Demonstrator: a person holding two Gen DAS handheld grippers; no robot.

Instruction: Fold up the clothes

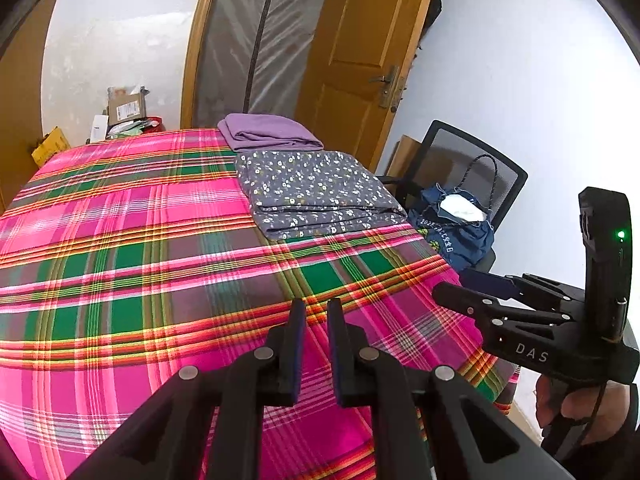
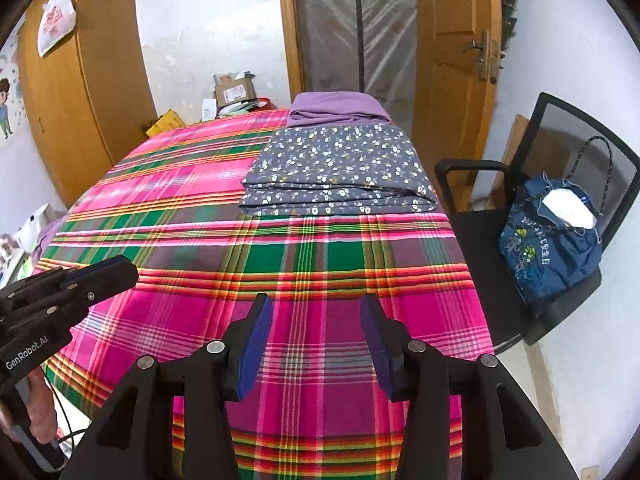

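Both tongs empty: left tongs nearly closed, right tongs released. Grey floral folded cloth and purple folded cloth lie finished on the plaid tabletop. I'd fetch the next garment, gripping its corners squarely.

The right gripper hangs empty, jaws wide apart, above a pink-and-green plaid tablecloth; a folded grey floral cloth lies beyond, a folded purple cloth behind it

Floral grey cloth (purple cloth behind)

A grey floral garment lies folded flat in layers at the far right of the plaid bed, and a folded purple garment touches its far edge.
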